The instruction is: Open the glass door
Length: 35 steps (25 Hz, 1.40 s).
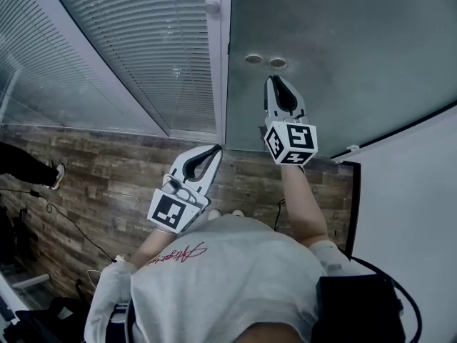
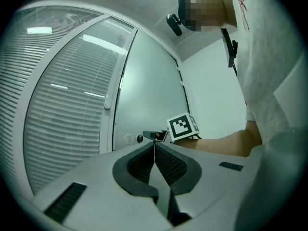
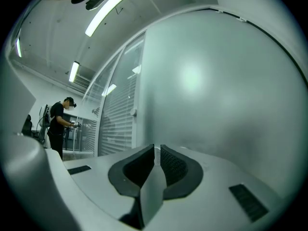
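The frosted glass door (image 1: 335,48) stands in front of me, with two round lock discs (image 1: 265,61) near its left edge. My right gripper (image 1: 275,81) is shut and empty, held level, its tips just below those discs and close to the glass. In the right gripper view the door (image 3: 216,90) fills the right side behind the shut right gripper (image 3: 156,149). My left gripper (image 1: 214,150) is shut and empty, lower and to the left, near the white door post (image 1: 218,63). The left gripper view shows my left gripper (image 2: 154,143), the discs (image 2: 133,138) and the right gripper's marker cube (image 2: 183,126).
A glass partition with closed blinds (image 1: 143,48) runs left of the door. A white wall (image 1: 414,191) stands on the right. The floor is wood plank (image 1: 100,184) with a cable across it. Another person (image 3: 60,124) stands far off to the left.
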Tool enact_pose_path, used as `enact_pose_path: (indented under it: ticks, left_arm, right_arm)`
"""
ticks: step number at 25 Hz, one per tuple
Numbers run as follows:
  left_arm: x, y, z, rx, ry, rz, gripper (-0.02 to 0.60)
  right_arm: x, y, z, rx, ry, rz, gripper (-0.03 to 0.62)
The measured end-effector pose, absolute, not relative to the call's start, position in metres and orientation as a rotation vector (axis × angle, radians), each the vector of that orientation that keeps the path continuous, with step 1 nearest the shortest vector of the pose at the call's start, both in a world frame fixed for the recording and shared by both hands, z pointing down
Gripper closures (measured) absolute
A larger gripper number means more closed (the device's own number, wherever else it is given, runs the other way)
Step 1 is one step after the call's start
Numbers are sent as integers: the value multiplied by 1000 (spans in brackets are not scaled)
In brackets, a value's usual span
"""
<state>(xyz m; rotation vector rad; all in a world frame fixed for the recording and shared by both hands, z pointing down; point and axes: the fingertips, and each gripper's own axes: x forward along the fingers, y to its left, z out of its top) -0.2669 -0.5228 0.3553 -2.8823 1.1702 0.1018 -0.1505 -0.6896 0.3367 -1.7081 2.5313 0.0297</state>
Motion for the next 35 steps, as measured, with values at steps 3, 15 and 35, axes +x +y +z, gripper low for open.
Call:
enact_pose_path:
  ticks: [3,15,35]
  left_arm:
    - [-274,-524,351,-2867,1201,114,565]
    - [-284,-527,369,-2890,1247,64,565]
    - [-305,-524,372,-2877,1306,81,565]
  right_arm:
    - [-147,-711,344,-1766,2522,25,524]
    - [-153,-761,365,-1877,2465,-74,441]
    - [-153,-777,366,-1994,2385,-17,459]
